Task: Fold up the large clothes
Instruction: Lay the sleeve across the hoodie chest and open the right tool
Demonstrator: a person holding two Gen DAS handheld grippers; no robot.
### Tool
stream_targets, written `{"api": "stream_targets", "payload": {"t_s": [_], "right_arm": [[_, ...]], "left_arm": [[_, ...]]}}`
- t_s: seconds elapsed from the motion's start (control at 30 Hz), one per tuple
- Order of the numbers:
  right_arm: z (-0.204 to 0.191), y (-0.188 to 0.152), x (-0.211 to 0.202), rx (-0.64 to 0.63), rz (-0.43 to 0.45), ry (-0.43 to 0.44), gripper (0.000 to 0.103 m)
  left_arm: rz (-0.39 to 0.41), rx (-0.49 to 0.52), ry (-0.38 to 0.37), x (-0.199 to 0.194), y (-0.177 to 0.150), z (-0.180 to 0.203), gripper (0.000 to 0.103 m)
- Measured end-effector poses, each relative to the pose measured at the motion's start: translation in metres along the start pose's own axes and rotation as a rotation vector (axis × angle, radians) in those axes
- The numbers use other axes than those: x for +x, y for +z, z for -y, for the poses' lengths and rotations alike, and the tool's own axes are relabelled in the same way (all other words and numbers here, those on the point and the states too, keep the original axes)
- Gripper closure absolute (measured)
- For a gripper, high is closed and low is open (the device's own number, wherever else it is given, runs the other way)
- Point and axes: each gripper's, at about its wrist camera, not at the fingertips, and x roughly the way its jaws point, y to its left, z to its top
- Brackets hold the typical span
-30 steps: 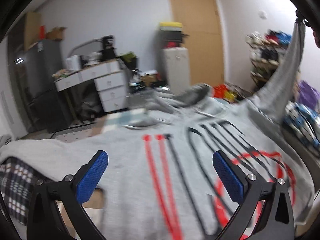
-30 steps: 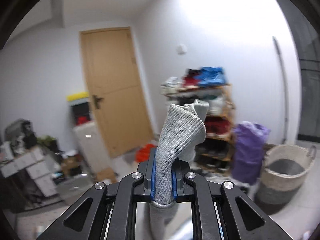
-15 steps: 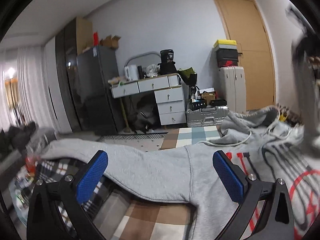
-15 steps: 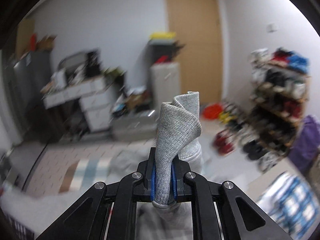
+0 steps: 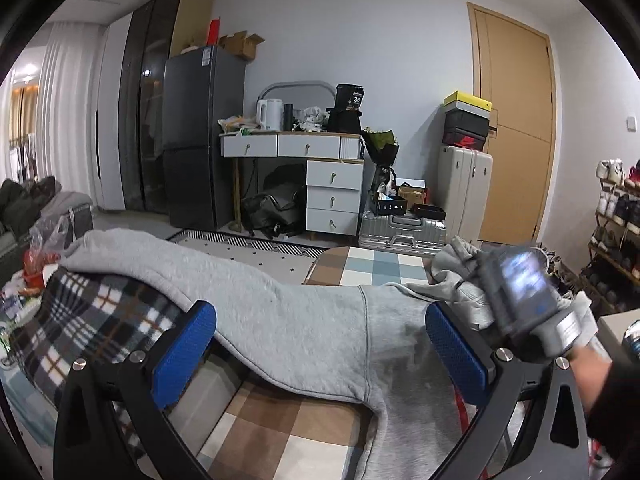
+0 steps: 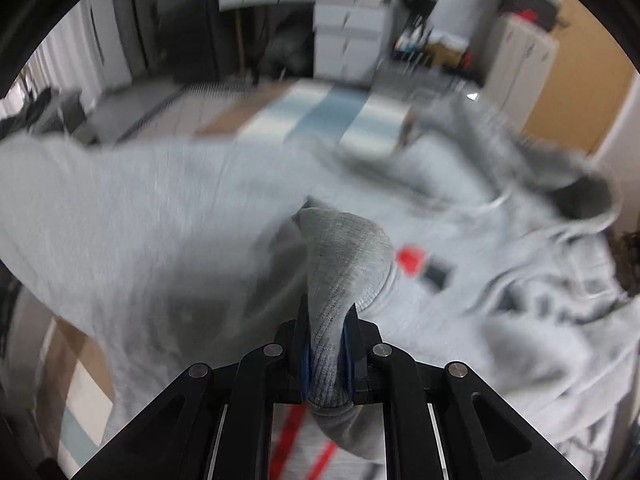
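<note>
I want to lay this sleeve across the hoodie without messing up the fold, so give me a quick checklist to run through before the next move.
1. Right gripper shut on the ribbed cuff: ok, cloth is pinched between its fingers.
2. Cuff over the hoodie body, near the red print: ok.
3. Left gripper free to help: ok, open, holding nothing.
4. Other sleeve laid out flat: ok, it stretches leftward over the plaid blanket.
5. Hood flattened: not ok, it looks bunched at the far side.
6. Carried sleeve free of twists: cannot tell, the right wrist view is blurred.
</note>
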Motion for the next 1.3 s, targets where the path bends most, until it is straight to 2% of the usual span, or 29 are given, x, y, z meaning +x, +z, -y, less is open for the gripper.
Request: {"api": "stream_targets", "payload": {"t_s": [0.03, 0.07, 0.13, 0.17, 0.2, 0.27, 0.33, 0.4, 0.43, 0.53, 0.63, 0.7, 0.77, 0.8, 0.87, 0.9, 1.13, 1.17, 1.23, 1.27, 1.3], "right_arm": [[-0.007, -0.002, 0.006, -0.008, -0.003, 0.003, 0.090], [-0.013, -0.001, 0.011, -0.022, -0.014, 0.007, 0.084], [-0.024, -0.003, 0.017, -0.037, -0.057, 0.068, 0.061], [-0.027, -0.003, 0.015, -0.045, -0.061, 0.106, 0.040], [-0.029, -0.004, 0.009, -0.056, -0.055, 0.165, 0.031], [-0.031, -0.005, -0.006, -0.059, -0.032, 0.267, 0.031], [-0.014, -0.004, -0.026, -0.014, 0.006, 0.371, 0.026], [0.014, -0.009, -0.047, 0.046, 0.065, 0.383, 0.008], [0.026, -0.010, -0.053, 0.063, 0.081, 0.365, 0.005], [0.097, -0.025, -0.067, 0.192, 0.090, 0.220, 0.004], [0.173, -0.048, -0.061, 0.323, 0.015, 0.115, 0.004], [0.221, -0.075, -0.054, 0.449, -0.042, 0.046, 0.004], [0.253, -0.104, -0.051, 0.565, -0.060, 0.066, 0.004], [0.258, -0.110, -0.047, 0.588, -0.067, 0.073, 0.004], [0.268, -0.126, -0.034, 0.611, -0.136, 0.095, 0.003], [0.264, -0.126, -0.039, 0.561, -0.097, 0.091, 0.002], [0.241, -0.132, -0.041, 0.391, -0.156, 0.074, 0.000], [0.240, -0.133, -0.042, 0.375, -0.170, 0.040, 0.002], [0.238, -0.137, -0.042, 0.308, -0.178, -0.087, 0.003], [0.234, -0.137, -0.044, 0.264, -0.169, -0.162, 0.007], [0.230, -0.136, -0.044, 0.231, -0.162, -0.202, 0.018]], "left_arm": [[-0.005, -0.008, -0.006, 0.000, 0.000, -0.001, 0.001], [-0.007, -0.012, -0.011, 0.000, 0.000, -0.002, 0.001], [-0.010, -0.019, -0.014, 0.000, -0.001, -0.003, 0.001], [-0.014, -0.023, -0.018, 0.000, 0.000, -0.004, 0.001], [-0.020, -0.029, -0.025, 0.001, 0.000, -0.005, 0.001], [-0.030, -0.045, -0.038, 0.001, 0.000, -0.008, 0.001], [-0.034, -0.061, -0.048, 0.001, 0.001, -0.009, 0.001], [-0.042, -0.077, -0.058, 0.001, 0.001, -0.012, 0.001], [-0.045, -0.081, -0.062, 0.001, 0.001, -0.012, 0.001], [-0.059, -0.088, -0.070, 0.003, 0.000, -0.011, 0.001], [-0.070, -0.069, -0.071, 0.005, -0.002, -0.005, 0.001], [-0.077, -0.042, -0.066, 0.007, -0.004, 0.000, 0.001], [-0.085, -0.018, -0.063, 0.008, -0.007, 0.005, 0.001], [-0.089, -0.008, -0.063, 0.009, -0.008, 0.007, 0.001], [-0.093, 0.007, -0.058, 0.010, -0.010, 0.008, 0.001], [-0.095, 0.013, -0.055, 0.011, -0.010, 0.009, 0.001], [-0.150, 0.026, -0.029, 0.022, -0.018, 0.006, 0.001], [-0.160, 0.015, -0.033, 0.023, -0.018, 0.003, 0.001], [-0.174, -0.007, -0.042, 0.024, -0.018, 0.001, 0.001], [-0.178, -0.017, -0.048, 0.024, -0.018, -0.001, 0.001], [-0.180, -0.021, -0.050, 0.024, -0.017, -0.001, 0.001]]}}
